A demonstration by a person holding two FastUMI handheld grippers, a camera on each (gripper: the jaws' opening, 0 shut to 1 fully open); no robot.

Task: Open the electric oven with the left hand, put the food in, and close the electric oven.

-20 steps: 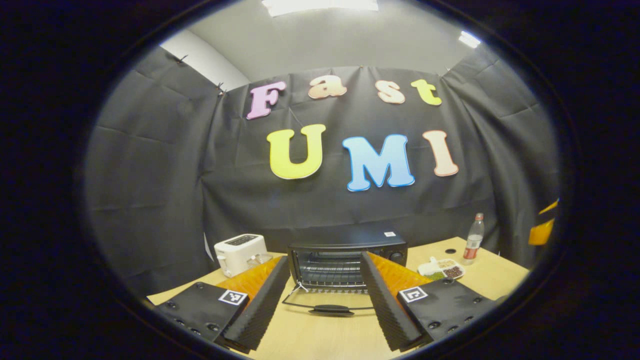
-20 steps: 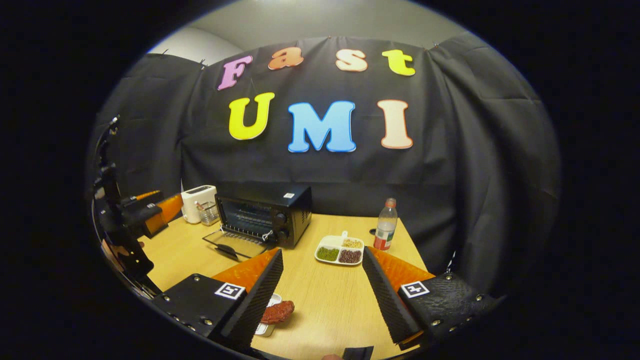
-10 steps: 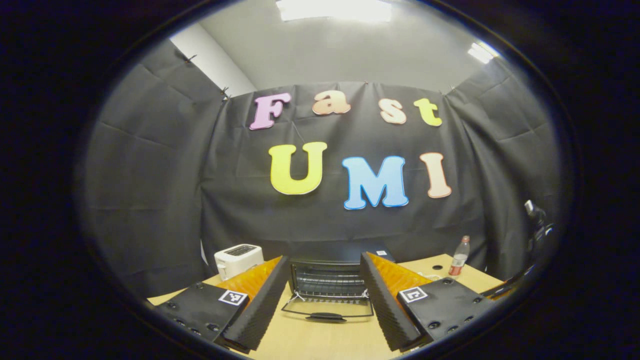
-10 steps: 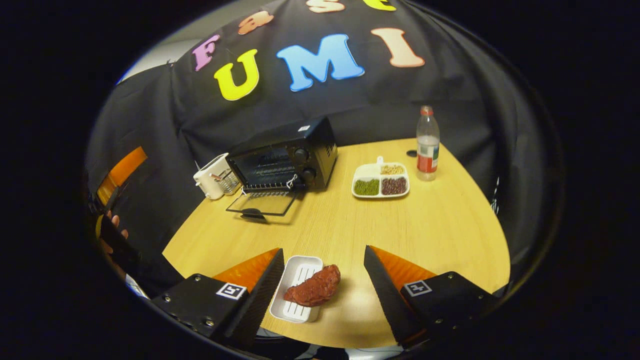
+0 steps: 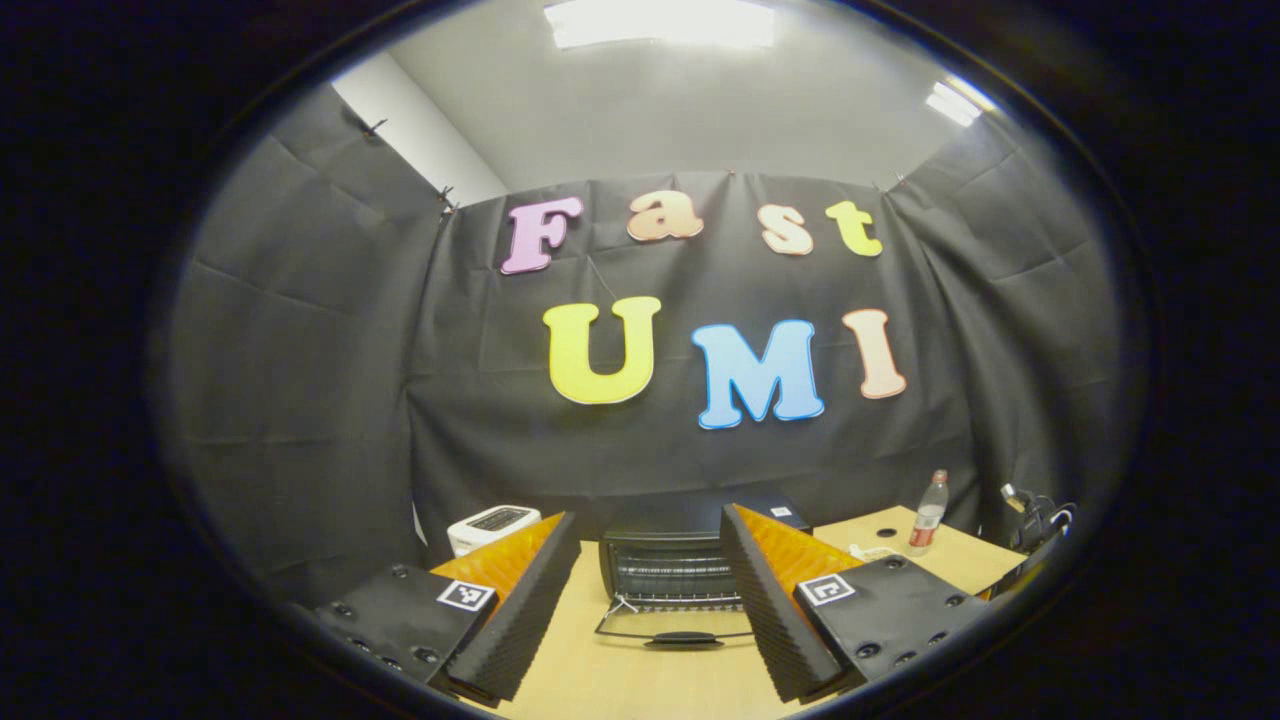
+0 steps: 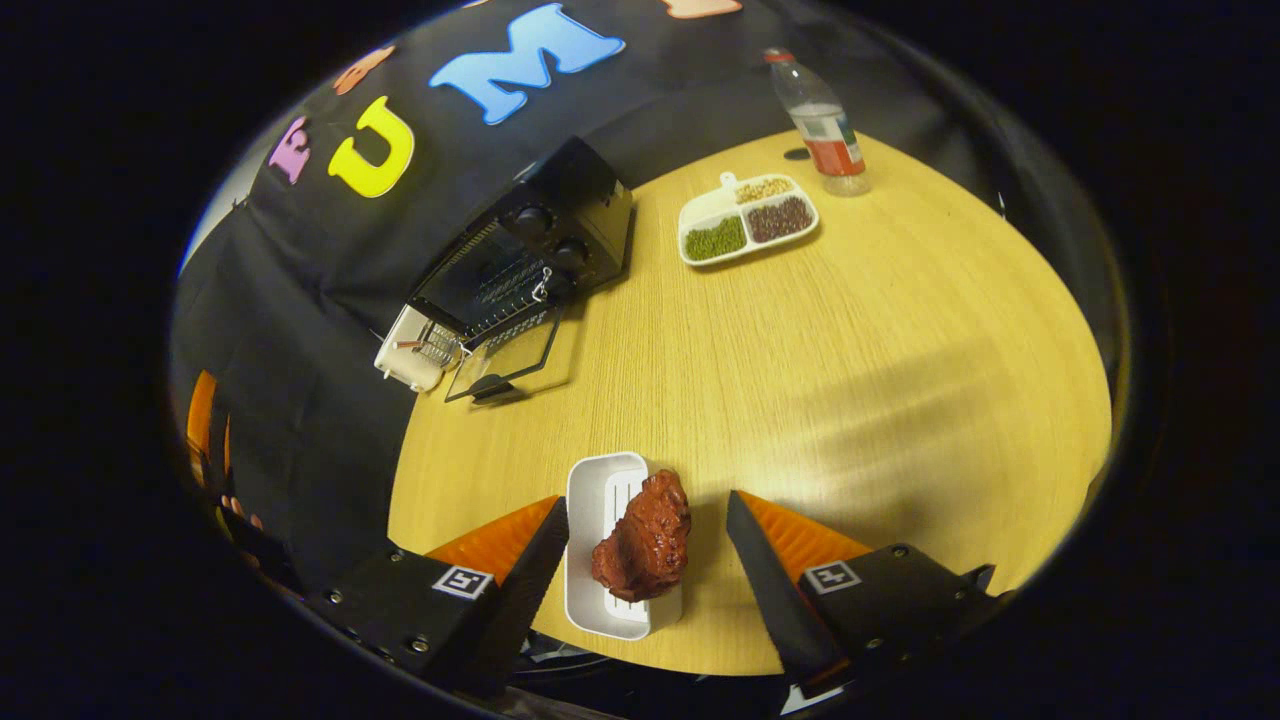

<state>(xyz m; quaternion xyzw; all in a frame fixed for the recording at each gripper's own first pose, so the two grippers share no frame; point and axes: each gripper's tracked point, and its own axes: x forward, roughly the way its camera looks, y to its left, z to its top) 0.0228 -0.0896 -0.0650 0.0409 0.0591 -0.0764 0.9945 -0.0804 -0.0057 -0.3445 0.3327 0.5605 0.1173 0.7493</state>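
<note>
Now the right gripper (image 6: 640, 560), wide open, straddles the meat (image 6: 643, 538); closing off-centre could tip its white tray (image 6: 610, 545).

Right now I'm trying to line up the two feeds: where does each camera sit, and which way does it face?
Left gripper view: rides on the left gripper, held low and level, facing the open oven and the booth wall; its own two open fingers show.
Right gripper view: rides on the right gripper, tilted down over the table at the meat on the white tray; its open fingers flank them, and a hand shows at far left.
Shared: oven, toaster, bottle, table.
</note>
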